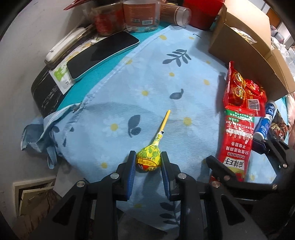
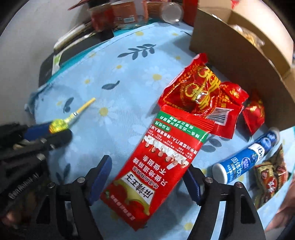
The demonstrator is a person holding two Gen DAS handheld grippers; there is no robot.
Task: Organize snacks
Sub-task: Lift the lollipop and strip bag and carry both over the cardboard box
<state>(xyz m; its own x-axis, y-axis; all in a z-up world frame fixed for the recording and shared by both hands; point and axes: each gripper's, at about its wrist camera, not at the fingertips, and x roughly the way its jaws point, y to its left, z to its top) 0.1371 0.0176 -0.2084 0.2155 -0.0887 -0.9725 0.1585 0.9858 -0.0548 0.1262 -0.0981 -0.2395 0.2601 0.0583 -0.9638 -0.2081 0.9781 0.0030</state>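
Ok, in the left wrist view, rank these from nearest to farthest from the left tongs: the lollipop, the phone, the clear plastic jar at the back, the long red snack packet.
1. Lollipop: between the left tongs' fingers, stick pointing away.
2. Long red snack packet: to the right, beside the right tongs.
3. Phone: left, farther back, on a teal surface.
4. Clear plastic jar: at the far back edge.

One lollipop (image 1: 148, 158), one long red packet (image 2: 153, 171), one blue tube (image 2: 247, 157). Two jars (image 1: 125, 16) stand at upper left, and one cardboard box (image 2: 239, 55) at upper right.
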